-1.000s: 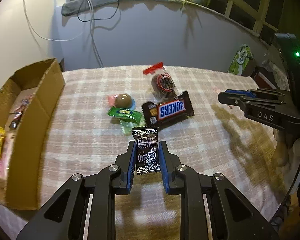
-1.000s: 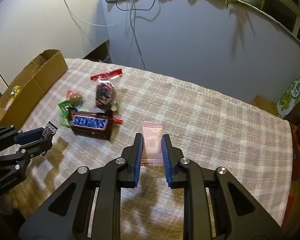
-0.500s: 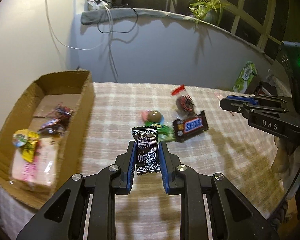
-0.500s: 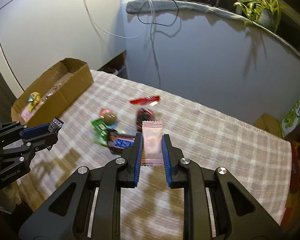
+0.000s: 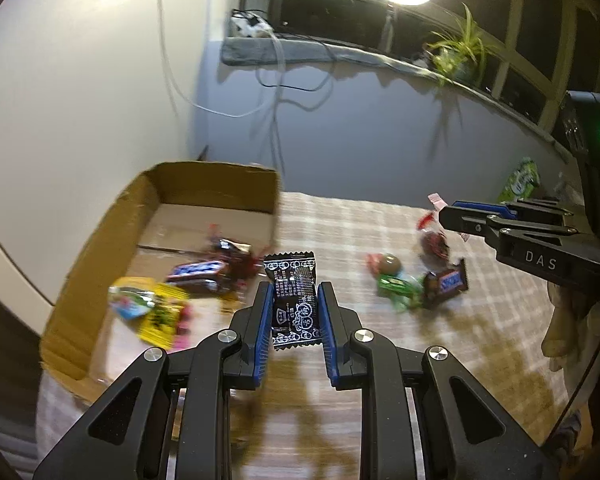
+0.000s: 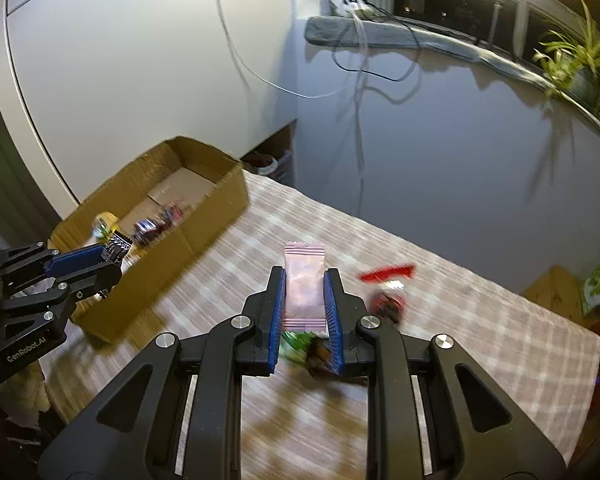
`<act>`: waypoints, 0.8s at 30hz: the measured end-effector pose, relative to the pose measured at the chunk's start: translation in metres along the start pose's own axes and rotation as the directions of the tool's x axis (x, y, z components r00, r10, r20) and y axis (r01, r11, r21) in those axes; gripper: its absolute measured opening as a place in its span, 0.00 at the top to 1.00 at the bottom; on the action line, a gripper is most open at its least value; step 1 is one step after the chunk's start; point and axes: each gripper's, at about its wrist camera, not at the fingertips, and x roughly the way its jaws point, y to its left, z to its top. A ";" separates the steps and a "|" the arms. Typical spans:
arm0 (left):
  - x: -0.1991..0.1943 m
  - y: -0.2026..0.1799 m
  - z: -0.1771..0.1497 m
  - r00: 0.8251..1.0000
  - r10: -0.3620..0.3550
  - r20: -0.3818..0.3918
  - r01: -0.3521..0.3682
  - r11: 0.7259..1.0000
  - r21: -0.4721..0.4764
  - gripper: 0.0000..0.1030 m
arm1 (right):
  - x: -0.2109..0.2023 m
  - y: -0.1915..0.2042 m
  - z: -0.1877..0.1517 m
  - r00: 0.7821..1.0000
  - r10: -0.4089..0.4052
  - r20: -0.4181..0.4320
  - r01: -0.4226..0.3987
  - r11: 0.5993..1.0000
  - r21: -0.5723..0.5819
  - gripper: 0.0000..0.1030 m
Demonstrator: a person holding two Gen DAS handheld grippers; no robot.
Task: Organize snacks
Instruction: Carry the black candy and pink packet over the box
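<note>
Transport step: left gripper (image 5: 294, 320) clamps black printed candy sachet (image 5: 293, 300) near the open brown cardboard box (image 5: 220, 170); right gripper (image 6: 305, 312) clamps pale pink sachet (image 6: 304, 280) over the checked worktop (image 6: 480, 340). Next: get over box, release

Both wrist views look forward and down; both share the cardboard box (image 5: 100, 240) and checked tablecloth (image 6: 480, 340).

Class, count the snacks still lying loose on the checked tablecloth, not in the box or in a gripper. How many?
4, clustered together: a round brown candy, a green sweet, a Snickers bar and a red-tied candy bag. Blur may hide others.
</note>
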 end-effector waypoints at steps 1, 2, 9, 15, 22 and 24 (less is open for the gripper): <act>-0.001 0.006 0.001 1.000 0.005 0.004 -0.005 1.000 -0.007 0.80 | 0.004 0.007 0.005 1.000 0.008 0.000 -0.008 1.000 -0.006 0.80; -0.001 0.012 0.002 1.000 0.010 0.006 -0.010 1.000 -0.015 0.80 | 0.006 0.010 0.008 1.000 0.012 0.000 -0.012 1.000 -0.010 0.80; 0.000 0.042 0.009 0.999 0.034 0.012 -0.034 0.999 -0.043 0.80 | 0.030 0.047 0.032 0.998 0.057 -0.010 -0.058 0.997 -0.047 0.80; 0.002 0.061 0.015 0.999 0.052 0.016 -0.051 0.997 -0.052 0.80 | 0.049 0.072 0.047 0.995 0.094 -0.023 -0.096 0.993 -0.064 0.80; 0.008 0.080 0.019 0.998 0.067 0.007 -0.066 0.995 -0.070 0.80 | 0.072 0.093 0.059 0.990 0.130 -0.044 -0.134 0.988 -0.080 0.80; 0.010 0.084 0.021 0.998 0.069 0.005 -0.068 0.995 -0.076 0.80 | 0.081 0.099 0.062 0.989 0.140 -0.051 -0.144 0.986 -0.086 0.80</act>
